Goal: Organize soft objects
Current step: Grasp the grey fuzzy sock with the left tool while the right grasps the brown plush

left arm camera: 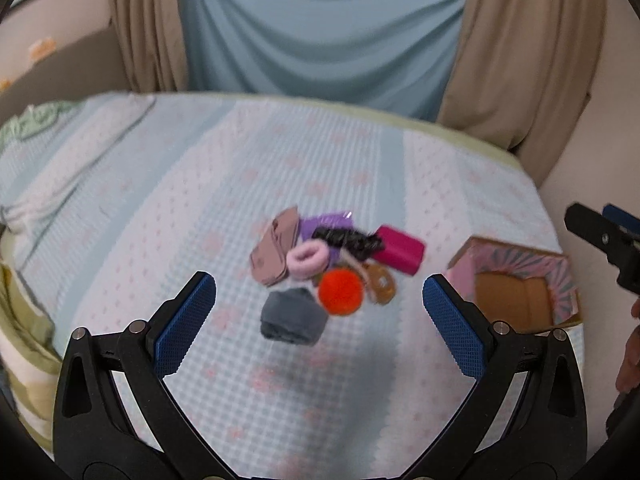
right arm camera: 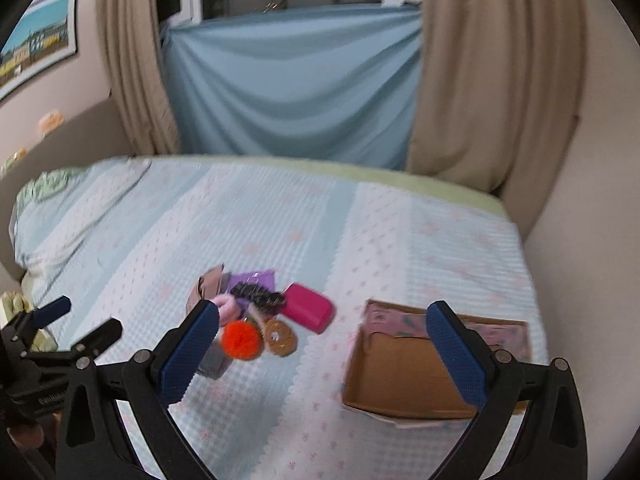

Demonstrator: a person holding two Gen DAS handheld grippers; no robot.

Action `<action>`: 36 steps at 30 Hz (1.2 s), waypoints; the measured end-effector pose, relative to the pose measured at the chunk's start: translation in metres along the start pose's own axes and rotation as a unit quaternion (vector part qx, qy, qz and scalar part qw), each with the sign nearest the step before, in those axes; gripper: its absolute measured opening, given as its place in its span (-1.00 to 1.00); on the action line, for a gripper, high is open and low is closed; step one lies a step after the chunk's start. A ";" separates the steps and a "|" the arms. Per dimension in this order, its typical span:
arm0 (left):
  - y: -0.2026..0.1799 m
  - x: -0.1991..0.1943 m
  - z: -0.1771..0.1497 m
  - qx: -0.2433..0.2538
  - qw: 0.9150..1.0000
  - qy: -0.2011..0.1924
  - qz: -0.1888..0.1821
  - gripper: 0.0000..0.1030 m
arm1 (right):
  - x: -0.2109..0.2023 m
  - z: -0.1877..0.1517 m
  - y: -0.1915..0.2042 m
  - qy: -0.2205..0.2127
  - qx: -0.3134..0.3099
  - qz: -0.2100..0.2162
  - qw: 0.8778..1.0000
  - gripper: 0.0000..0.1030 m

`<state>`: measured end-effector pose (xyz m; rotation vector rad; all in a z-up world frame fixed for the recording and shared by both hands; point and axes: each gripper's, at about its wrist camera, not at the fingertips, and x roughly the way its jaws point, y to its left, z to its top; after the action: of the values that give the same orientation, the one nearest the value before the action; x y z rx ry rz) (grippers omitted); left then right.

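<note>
Bedspread (left arm camera: 240,160) holding soft pile (left arm camera: 332,268), both jaws released, framed picture (right arm camera: 38,44) clear only from right wrist, box (right arm camera: 400,376) empty

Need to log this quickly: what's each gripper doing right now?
Left gripper: open, holding nothing, above the pile.
Right gripper: open, holding nothing.

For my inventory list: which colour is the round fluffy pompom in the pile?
Bright orange pompom; the left wrist view shows it best.
</note>
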<state>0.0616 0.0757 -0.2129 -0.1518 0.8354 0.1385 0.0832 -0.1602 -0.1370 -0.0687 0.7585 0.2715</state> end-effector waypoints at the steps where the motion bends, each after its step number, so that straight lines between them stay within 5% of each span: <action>1: 0.005 0.017 -0.007 0.000 1.000 0.009 -0.001 0.99 | 0.020 -0.003 0.006 0.010 -0.004 0.007 1.000 1.00; 9: 0.025 0.121 -0.049 0.013 0.998 0.058 -0.012 0.99 | 0.146 -0.027 0.037 0.079 0.028 0.032 0.996 0.99; 19: 0.041 0.209 -0.078 0.007 0.994 0.100 -0.039 0.99 | 0.273 -0.071 0.045 0.141 0.122 0.029 0.982 0.75; 25: 0.041 0.238 -0.087 0.006 0.991 0.121 -0.055 0.92 | 0.307 -0.098 0.031 0.160 0.190 0.026 0.968 0.60; 31: 0.037 0.253 -0.088 0.019 0.989 0.131 -0.057 0.63 | 0.320 -0.110 0.026 0.162 0.233 0.065 0.957 0.23; 36: 0.041 0.259 -0.084 0.021 0.990 0.132 -0.050 0.28 | 0.314 -0.111 0.028 0.151 0.231 0.069 0.959 0.06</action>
<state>0.1650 0.1159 -0.4644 -0.1754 1.0922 0.0064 0.2190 -0.0822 -0.4325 0.3951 1.1162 0.2130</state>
